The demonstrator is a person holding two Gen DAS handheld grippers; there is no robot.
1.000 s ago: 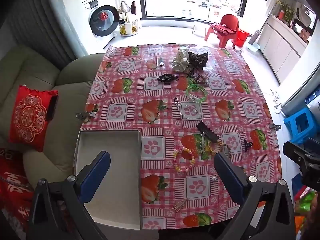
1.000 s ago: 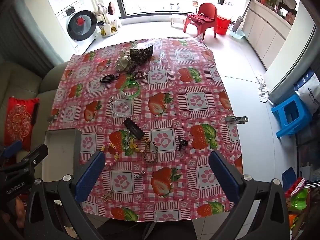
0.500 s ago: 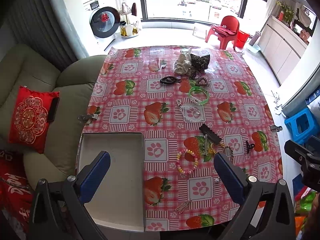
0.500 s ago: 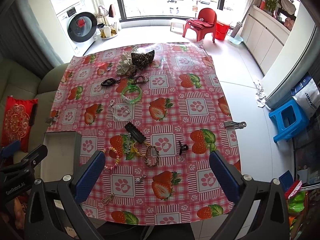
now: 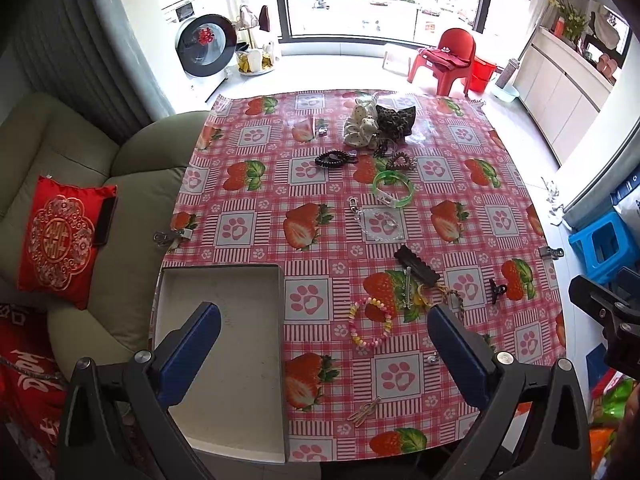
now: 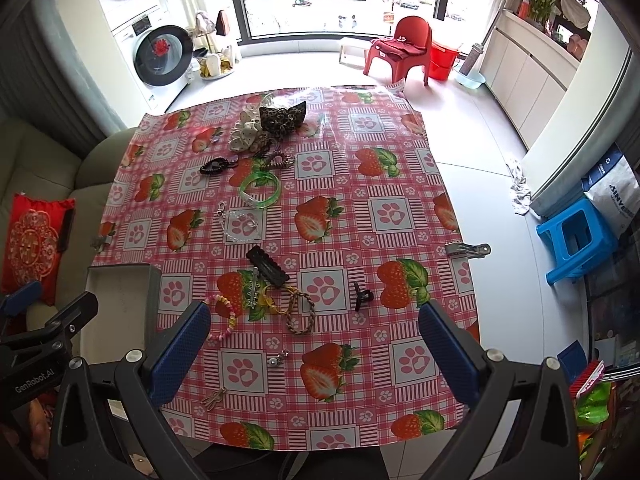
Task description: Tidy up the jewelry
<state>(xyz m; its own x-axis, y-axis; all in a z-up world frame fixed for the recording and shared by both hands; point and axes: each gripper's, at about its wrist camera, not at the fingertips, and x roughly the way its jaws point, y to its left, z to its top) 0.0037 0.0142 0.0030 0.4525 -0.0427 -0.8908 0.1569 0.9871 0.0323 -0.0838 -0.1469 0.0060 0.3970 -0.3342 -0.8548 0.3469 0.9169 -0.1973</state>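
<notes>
Both grippers hang above the near edge of the counter (image 5: 460,148), nothing taken up. Left gripper (image 5: 324,344) — jaws spread wide, empty. Right gripper (image 6: 314,344) — jaws likewise spread, empty.

Jewelry lies scattered over the glossy strawberry-check cloth. A shallow white tray (image 5: 224,276) sits at the near left corner, nothing visible in it.

Near cluster: beaded bracelet (image 5: 370,322) in pink and yellow, a loose ring of small beads; braided cord bracelet (image 6: 300,312) just beside it; black scalloped hair clip (image 6: 267,266); small black claw clip (image 6: 361,296) off to the right.

Mid-counter: green plastic bangle (image 5: 393,189), translucent, rigid; clear chain (image 5: 378,224) with a clasp. Far end: cream scrunchie (image 5: 360,126) touching a leopard-print one.

Handling, as judged: all of it looks light. The beaded bracelet is probably limp and will sag — pinch across one side of the loop, low to the cloth, which looks slick. The bangle is stiff; grip its band at the rim. The scrunchies are soft and forgiving.
</notes>
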